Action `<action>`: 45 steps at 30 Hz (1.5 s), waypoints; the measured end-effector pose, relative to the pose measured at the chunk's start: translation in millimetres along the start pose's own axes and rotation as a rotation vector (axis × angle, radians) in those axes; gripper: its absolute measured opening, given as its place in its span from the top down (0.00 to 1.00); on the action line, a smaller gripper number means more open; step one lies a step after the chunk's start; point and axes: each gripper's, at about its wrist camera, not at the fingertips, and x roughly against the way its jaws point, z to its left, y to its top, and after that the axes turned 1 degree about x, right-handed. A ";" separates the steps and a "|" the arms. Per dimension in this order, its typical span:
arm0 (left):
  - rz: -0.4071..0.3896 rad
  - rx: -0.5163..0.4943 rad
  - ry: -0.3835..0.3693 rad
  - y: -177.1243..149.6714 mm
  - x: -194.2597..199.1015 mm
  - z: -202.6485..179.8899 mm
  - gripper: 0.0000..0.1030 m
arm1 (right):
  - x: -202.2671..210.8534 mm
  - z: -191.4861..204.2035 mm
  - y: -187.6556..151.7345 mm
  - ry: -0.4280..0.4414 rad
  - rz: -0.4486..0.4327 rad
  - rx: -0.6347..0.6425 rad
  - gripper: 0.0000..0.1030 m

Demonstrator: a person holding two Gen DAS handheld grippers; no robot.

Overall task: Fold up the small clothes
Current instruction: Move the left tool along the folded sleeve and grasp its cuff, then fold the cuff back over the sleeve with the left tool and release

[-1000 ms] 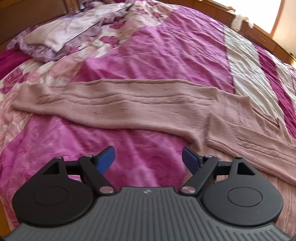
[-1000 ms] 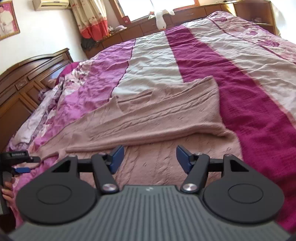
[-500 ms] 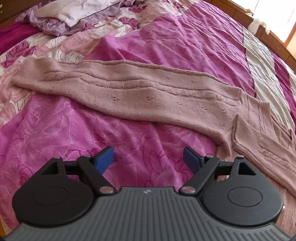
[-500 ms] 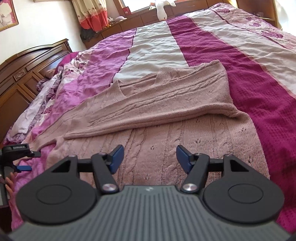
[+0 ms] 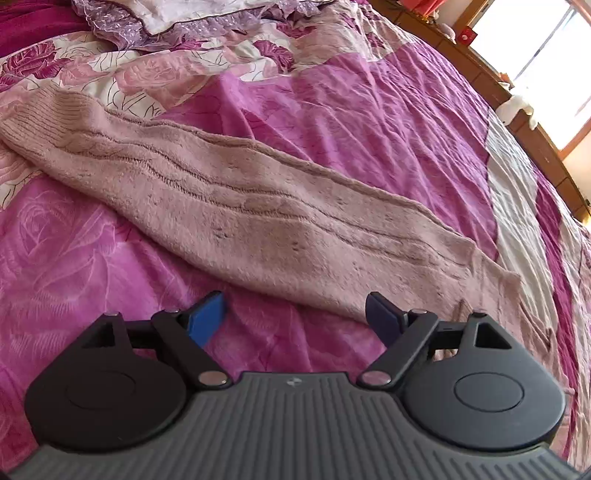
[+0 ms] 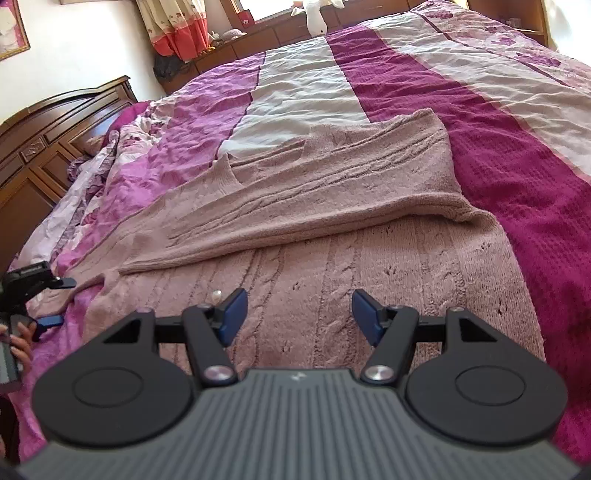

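Home bedroom; quilted bed (image 6: 406, 74), carved wooden headboard (image 6: 44, 147), curtained window (image 6: 173, 26)

— Left gripper (image 5: 295, 317): matte black body, ribbed grey housing along the near edge, a small white emblem at its middle.

— Two round black discs either side, each with a raised circle. Silver pivot screws where the linkage arms meet the housing.

— Blue pads on the fingers (image 5: 207, 317), rectangular, angled inward.

— Right gripper (image 6: 297, 314): same build. Black linkages, triangular cut-outs in the outer arms, blue pads, silver screws, grey ribbed shell.

— At the far left of the right wrist view, seen from outside: black frame, blue pad tip, grey handle.

— Hand (image 6: 20, 343) around that handle, pale nails; nothing of a sleeve visible.
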 end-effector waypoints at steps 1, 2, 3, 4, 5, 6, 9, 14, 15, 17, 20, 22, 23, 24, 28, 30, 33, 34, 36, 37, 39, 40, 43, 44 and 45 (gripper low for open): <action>-0.005 0.000 0.006 1.9 -2.6 -0.6 0.16 | -0.1 -0.1 -0.5 -0.001 0.001 0.000 0.37; -0.009 0.001 0.010 3.5 -4.9 -0.7 0.16 | -0.1 -0.4 -0.8 -0.003 0.001 -0.002 0.37; -0.014 0.005 0.011 5.7 -7.4 -0.2 0.16 | -0.4 -0.8 -0.6 -0.004 0.000 -0.004 0.37; -0.021 0.012 0.012 8.0 -9.7 0.1 0.16 | -0.6 -1.6 -0.6 -0.005 0.000 -0.006 0.37; -0.028 0.019 0.011 9.4 -10.8 0.9 0.16 | -0.8 -2.2 -0.8 -0.007 0.001 -0.008 0.37; -0.036 0.027 0.009 11.8 -12.8 1.4 0.16 | -0.8 -2.7 -1.2 -0.009 0.001 -0.010 0.37; -0.058 0.047 0.004 19.3 -19.3 5.0 0.16 | -0.2 -4.0 -2.1 -0.012 0.003 -0.013 0.37; -0.087 0.097 -0.013 28.0 -25.6 13.8 0.17 | 0.2 -5.9 -3.9 -0.009 -0.004 0.001 0.37; -0.083 0.098 -0.013 29.7 -26.3 14.5 0.18 | -1.0 -6.3 -4.1 -0.009 -0.003 0.000 0.37; -0.082 0.094 -0.014 32.3 -27.3 14.4 0.19 | -3.6 -6.4 -4.6 -0.012 0.002 -0.004 0.37; -0.089 0.119 -0.021 36.1 -30.6 17.0 0.19 | -5.0 -3.9 -4.8 -0.014 -0.001 -0.001 0.36; -0.105 0.142 -0.027 37.8 -31.4 18.9 0.20 | -4.4 -2.0 -5.4 -0.014 -0.005 0.002 0.36; -0.112 0.146 -0.027 38.7 -31.5 19.2 0.28 | -4.3 -1.5 -5.6 -0.012 -0.006 0.003 0.36; -0.123 0.140 -0.020 39.6 -30.8 18.6 0.42 | -4.2 -1.2 -5.8 -0.011 -0.006 0.004 0.36; -0.204 0.108 -0.049 38.7 -15.3 17.9 0.73 | -2.7 -0.1 -5.3 -0.009 -0.011 0.016 0.36; -0.247 0.035 -0.064 38.0 -2.5 10.0 0.78 | -1.1 0.1 -5.0 -0.005 -0.019 0.022 0.36; -0.308 -0.079 -0.107 36.6 15.8 -5.3 0.85 | 1.6 0.0 -5.3 0.003 -0.033 0.016 0.36; -0.324 -0.108 -0.112 36.0 20.4 -11.1 0.85 | 2.4 0.2 -5.5 0.005 -0.037 0.014 0.36; -0.353 -0.161 -0.135 34.2 31.2 -25.8 0.86 | 4.4 1.1 -6.6 0.008 -0.044 0.013 0.36; -0.358 -0.175 -0.161 33.1 36.3 -32.3 0.86 | 5.4 1.1 -6.9 0.010 -0.047 0.012 0.36; -0.364 -0.194 -0.214 29.3 46.8 -46.1 0.85 | 7.2 1.2 -7.8 0.013 -0.050 0.008 0.36; -0.367 -0.202 -0.241 27.6 51.8 -54.0 0.86 | 8.1 0.9 -7.9 0.013 -0.051 0.005 0.36; -0.372 -0.221 -0.313 22.5 66.1 -82.8 0.86 | 11.0 -2.1 -7.9 0.015 -0.057 -0.007 0.36; -0.369 -0.225 -0.338 20.1 69.6 -92.6 0.85 | 12.3 -3.6 -7.8 0.014 -0.061 -0.014 0.36; -0.365 -0.232 -0.361 17.1 73.4 -102.9 0.85 | 13.7 -5.4 -7.7 0.015 -0.065 -0.020 0.36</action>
